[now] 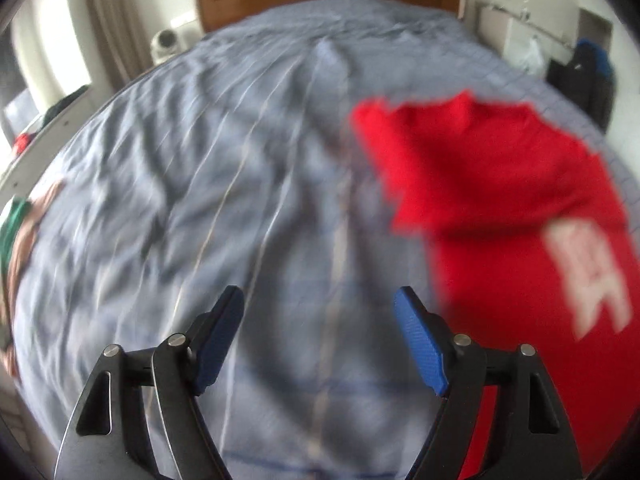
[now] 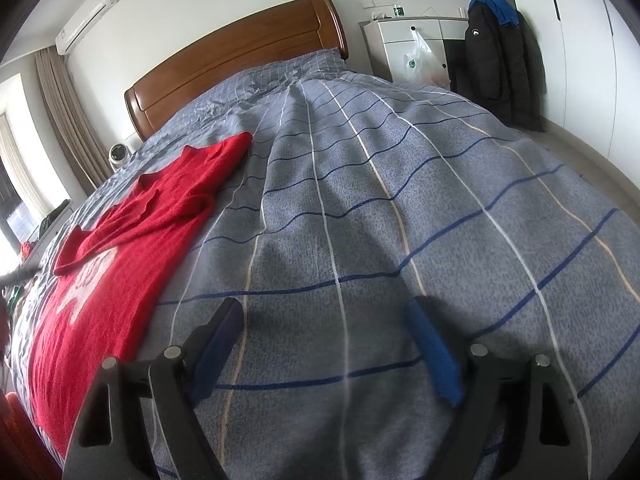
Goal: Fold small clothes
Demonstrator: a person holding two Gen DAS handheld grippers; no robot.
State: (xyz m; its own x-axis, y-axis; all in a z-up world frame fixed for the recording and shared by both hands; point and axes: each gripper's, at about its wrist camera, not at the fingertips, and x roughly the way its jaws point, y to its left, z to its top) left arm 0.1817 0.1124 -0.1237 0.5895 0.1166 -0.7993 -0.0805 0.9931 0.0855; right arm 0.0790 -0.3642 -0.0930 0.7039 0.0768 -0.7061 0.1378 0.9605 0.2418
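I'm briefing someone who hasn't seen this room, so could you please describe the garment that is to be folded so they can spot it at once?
Start from the bed with the wooden headboard and the blue-grey checked cover. The red top lies flat on that cover, one sleeve folded across its body. It is the only bright red item there, with a white print on it.

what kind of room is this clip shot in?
A bedroom, almost certainly in a home. A bed with a checked blue-grey cover and a wooden headboard fills both views, a black coat hangs by a white cabinet, and an air conditioner sits above the curtains.
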